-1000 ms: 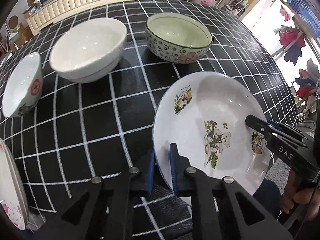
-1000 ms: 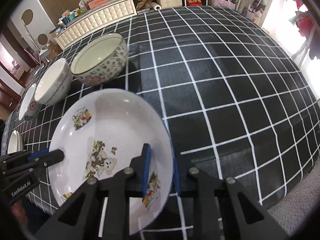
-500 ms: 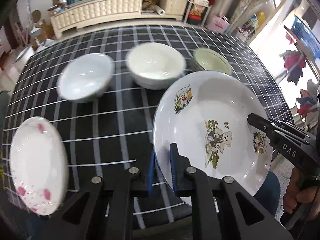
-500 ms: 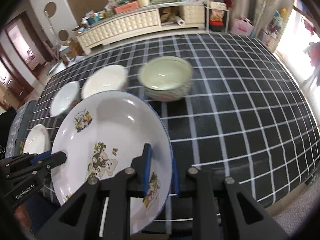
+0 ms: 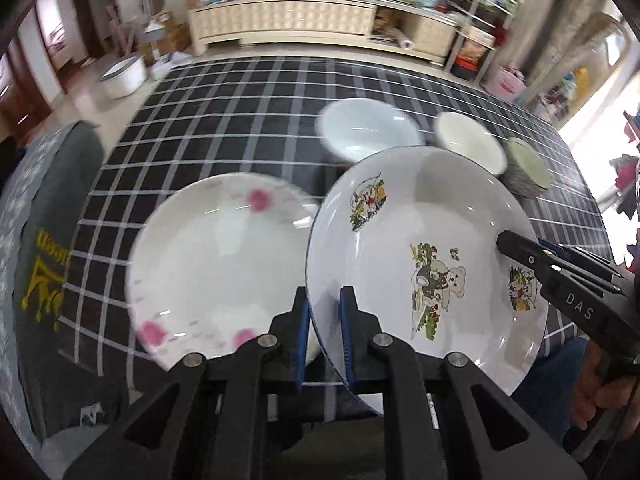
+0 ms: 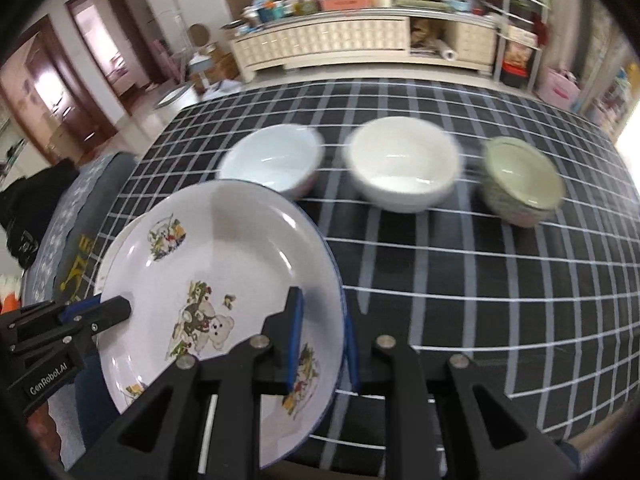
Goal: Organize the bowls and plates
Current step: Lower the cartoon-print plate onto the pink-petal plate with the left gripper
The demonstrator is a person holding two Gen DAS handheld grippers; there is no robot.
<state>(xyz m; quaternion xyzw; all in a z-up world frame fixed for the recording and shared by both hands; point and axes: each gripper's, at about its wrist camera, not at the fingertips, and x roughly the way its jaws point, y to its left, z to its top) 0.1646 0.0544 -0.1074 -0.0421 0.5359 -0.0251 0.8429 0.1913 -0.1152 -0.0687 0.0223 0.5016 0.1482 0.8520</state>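
Both grippers hold one white cartoon-bear plate (image 5: 428, 248) in the air above the table. My left gripper (image 5: 323, 320) is shut on its left rim. My right gripper (image 6: 320, 332) is shut on its right rim; the plate also shows in the right wrist view (image 6: 216, 276). A white plate with pink flowers (image 5: 216, 264) lies on the checked cloth just left of and partly under the held plate. Three bowls stand in a row behind: a pale white bowl (image 6: 272, 162), a plain white bowl (image 6: 402, 162) and a green flower-patterned bowl (image 6: 522, 180).
The table carries a black cloth with white grid lines (image 6: 500, 280). A grey cushioned seat with yellow print (image 5: 44, 264) is at the table's left edge. A white sideboard (image 6: 340, 42) stands beyond the far edge.
Both grippers have swung left with the bear plate. The pink-flowered plate has come to the middle of the left wrist view and now sits right beside the held plate.
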